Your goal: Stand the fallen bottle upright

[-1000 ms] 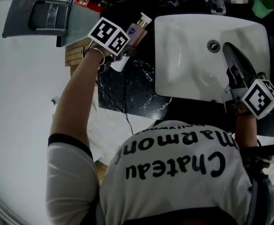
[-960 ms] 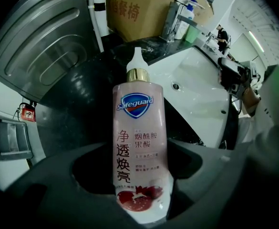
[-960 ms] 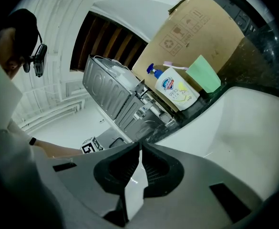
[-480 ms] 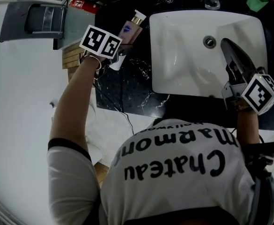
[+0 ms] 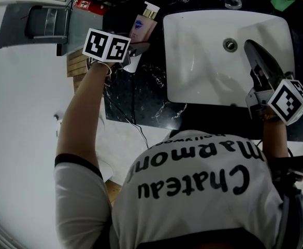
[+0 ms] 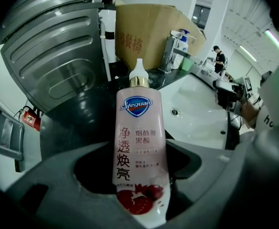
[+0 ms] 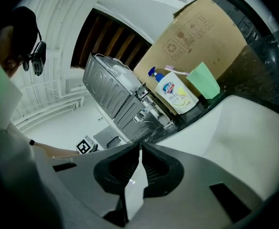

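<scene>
Where the black marbled surface (image 5: 141,100) runs along the left of the white rectangular sink basin (image 5: 203,82), the left hand-held gripper (image 5: 136,49) is clamped on the lower body of the pink plastic pump bottle (image 5: 143,27) with a gold collar and white nozzle. The bottle leans at a tilt just beside the basin's left rim, nozzle end pointing away from the jaws; whether its base touches the surface I cannot tell. Over the basin's right side, the right hand-held gripper (image 7: 140,148) is clenched on nothing.
</scene>
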Available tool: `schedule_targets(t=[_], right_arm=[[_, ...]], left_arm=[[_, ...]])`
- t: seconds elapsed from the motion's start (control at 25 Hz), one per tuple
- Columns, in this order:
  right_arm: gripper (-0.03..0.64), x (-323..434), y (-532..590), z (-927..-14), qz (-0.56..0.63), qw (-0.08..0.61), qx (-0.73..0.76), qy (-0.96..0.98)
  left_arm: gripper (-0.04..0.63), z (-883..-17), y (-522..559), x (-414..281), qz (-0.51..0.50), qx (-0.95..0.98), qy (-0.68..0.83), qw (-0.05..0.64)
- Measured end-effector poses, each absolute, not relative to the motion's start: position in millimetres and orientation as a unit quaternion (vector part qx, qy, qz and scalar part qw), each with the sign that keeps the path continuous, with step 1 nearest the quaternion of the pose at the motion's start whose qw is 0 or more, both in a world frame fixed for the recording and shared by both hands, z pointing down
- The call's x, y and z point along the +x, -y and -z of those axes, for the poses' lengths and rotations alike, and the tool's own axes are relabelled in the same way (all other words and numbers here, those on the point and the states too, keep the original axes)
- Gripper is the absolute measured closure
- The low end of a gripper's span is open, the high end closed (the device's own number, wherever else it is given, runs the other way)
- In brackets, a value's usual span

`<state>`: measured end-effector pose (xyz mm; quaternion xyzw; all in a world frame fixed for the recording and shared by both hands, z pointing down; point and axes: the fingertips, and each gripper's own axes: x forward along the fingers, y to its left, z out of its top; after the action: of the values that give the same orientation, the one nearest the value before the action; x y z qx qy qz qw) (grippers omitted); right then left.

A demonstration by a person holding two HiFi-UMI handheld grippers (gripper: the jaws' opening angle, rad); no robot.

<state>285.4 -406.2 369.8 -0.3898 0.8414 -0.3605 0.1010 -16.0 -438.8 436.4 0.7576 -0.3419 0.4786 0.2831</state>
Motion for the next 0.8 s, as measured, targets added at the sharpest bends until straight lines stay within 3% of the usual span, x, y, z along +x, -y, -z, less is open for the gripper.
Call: schedule_targets(t=[0.8], right_arm=[[0.592, 242, 365, -310, 0.302, 0.095, -0.444, -0.838]], left_arm=[[0.293, -377, 436, -51, -0.201, 0.855, 0.420, 0.228]])
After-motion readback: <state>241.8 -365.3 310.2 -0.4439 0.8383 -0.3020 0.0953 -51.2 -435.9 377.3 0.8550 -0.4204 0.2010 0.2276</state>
